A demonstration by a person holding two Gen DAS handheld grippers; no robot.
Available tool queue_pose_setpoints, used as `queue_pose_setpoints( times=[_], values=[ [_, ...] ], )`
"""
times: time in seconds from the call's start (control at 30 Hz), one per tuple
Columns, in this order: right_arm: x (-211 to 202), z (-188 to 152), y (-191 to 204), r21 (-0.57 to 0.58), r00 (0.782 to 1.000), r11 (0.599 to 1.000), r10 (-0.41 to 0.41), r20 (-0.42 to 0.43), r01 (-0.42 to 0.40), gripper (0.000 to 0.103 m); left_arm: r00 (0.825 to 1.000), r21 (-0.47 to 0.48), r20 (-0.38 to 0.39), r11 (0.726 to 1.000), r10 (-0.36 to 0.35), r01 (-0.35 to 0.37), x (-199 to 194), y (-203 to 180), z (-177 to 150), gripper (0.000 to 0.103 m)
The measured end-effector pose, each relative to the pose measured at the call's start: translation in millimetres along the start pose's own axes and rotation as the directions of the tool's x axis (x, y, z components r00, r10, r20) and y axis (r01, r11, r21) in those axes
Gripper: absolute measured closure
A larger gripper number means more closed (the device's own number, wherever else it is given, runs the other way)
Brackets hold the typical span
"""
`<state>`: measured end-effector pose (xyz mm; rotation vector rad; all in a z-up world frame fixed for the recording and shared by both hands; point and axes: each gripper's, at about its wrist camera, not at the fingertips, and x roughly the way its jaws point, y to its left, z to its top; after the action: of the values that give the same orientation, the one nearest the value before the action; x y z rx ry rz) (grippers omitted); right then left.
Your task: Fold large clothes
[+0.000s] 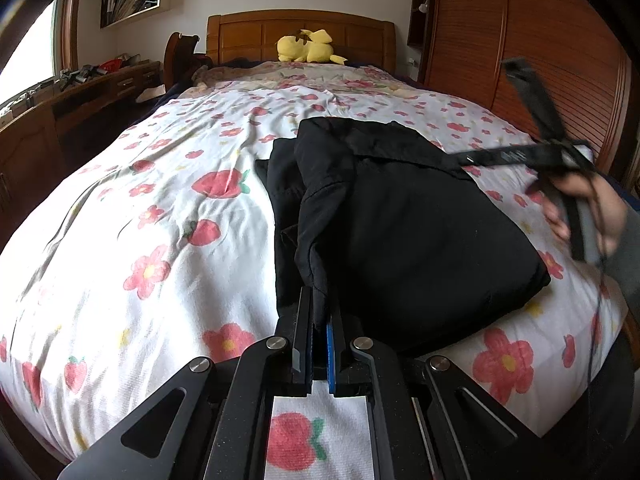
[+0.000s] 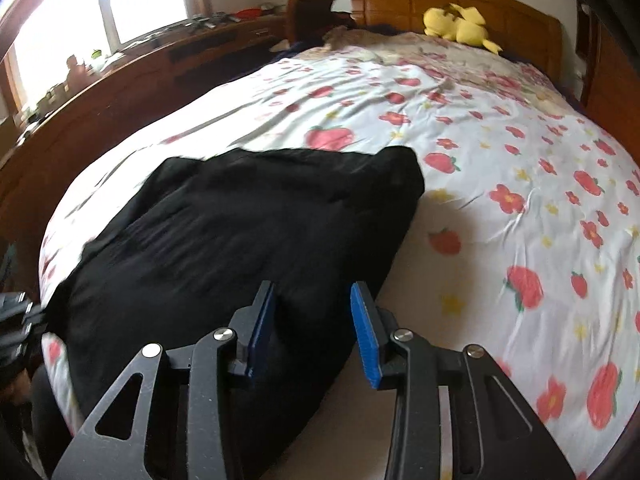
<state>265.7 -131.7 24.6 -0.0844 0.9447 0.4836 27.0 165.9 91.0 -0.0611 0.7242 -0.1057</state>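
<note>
A large black garment (image 1: pixel 408 224) lies partly folded on the flowered quilt (image 1: pixel 160 200) of a bed. My left gripper (image 1: pixel 320 320) is shut on a fold of cloth at the garment's near edge. In the right wrist view the same black garment (image 2: pixel 240 232) spreads below my right gripper (image 2: pixel 314 296). That gripper is open, its blue pads (image 2: pixel 366 328) apart over the garment's near right edge and pressing on nothing. A person's hand (image 1: pixel 592 208) holds the right gripper, blurred, at the right of the left wrist view.
A yellow plush toy (image 1: pixel 308 46) rests against the wooden headboard (image 1: pixel 300 28). A wooden wardrobe (image 1: pixel 520 40) stands close along the bed's right side. A cluttered wooden desk (image 1: pixel 80 92) runs under the window on the left. Bare quilt lies left of the garment.
</note>
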Motion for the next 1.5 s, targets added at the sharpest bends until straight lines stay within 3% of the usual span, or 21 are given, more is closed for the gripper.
queue_pose_setpoints(
  times=[0.03, 0.13, 0.17, 0.37, 0.6, 0.73, 0.87, 0.97, 1.2, 1.4, 1.5],
  values=[
    [4.0, 3.0, -4.1, 0.004, 1.0, 1.0, -0.001, -0.003, 0.001, 0.056, 1.0, 0.0, -0.001, 1.0, -0.001, 0.001, 0.3, 0.0, -0.2, 0.099],
    [24.1, 15.2, -15.0, 0.003, 0.999, 0.999, -0.035, -0.03, 0.035, 0.023, 1.0, 0.002, -0.002, 1.0, -0.002, 0.002, 1.2, -0.3, -1.1, 0.099],
    [30.9, 18.9, -19.4, 0.016, 0.999, 0.999, -0.035, -0.036, 0.036, 0.02, 1.0, 0.002, -0.003, 1.0, -0.003, 0.003, 1.3, -0.4, -1.3, 0.099],
    [60.5, 37.3, -41.7, 0.136, 0.997, 0.99, 0.041, -0.063, -0.032, 0.02, 1.0, 0.006, -0.009, 1.0, -0.004, 0.004, 3.0, -0.7, -1.4, 0.099],
    [81.7, 46.8, -45.2, 0.166, 0.988, 0.981, 0.118, -0.096, -0.101, 0.02, 1.0, 0.0, -0.013, 1.0, -0.009, 0.009, 3.6, 0.5, -2.6, 0.099],
    [81.5, 42.3, -44.1, 0.169, 0.984, 0.976, 0.155, -0.092, -0.138, 0.033, 1.0, -0.016, -0.012, 1.0, -0.011, 0.011, -0.6, 0.2, -0.9, 0.099],
    [71.5, 38.6, -39.7, 0.122, 0.988, 0.984, 0.138, -0.071, -0.129, 0.053, 1.0, -0.035, -0.021, 0.999, -0.013, 0.012, -7.6, 3.4, -1.1, 0.096],
    [65.3, 36.5, -39.0, 0.127, 0.991, 0.985, 0.122, -0.056, -0.114, 0.062, 1.0, -0.021, -0.019, 1.0, -0.005, 0.005, -15.4, 3.2, -5.6, 0.092],
    [44.9, 30.9, -32.8, 0.098, 0.998, 0.994, 0.05, -0.047, -0.046, 0.07, 0.999, -0.046, -0.025, 0.998, -0.047, 0.046, -30.1, 8.4, -11.5, 0.067],
    [34.3, 18.7, -47.3, 0.115, 0.997, 0.993, 0.044, -0.058, -0.037, 0.073, 0.996, -0.074, -0.059, 0.995, -0.071, 0.066, -19.6, 13.3, -12.6, 0.063],
    [35.0, 14.4, -50.4, 0.134, 0.997, 0.99, 0.044, -0.062, -0.035, 0.073, 0.996, -0.072, -0.077, 0.997, -0.044, 0.039, -4.7, 15.0, -9.2, 0.063]
  ],
)
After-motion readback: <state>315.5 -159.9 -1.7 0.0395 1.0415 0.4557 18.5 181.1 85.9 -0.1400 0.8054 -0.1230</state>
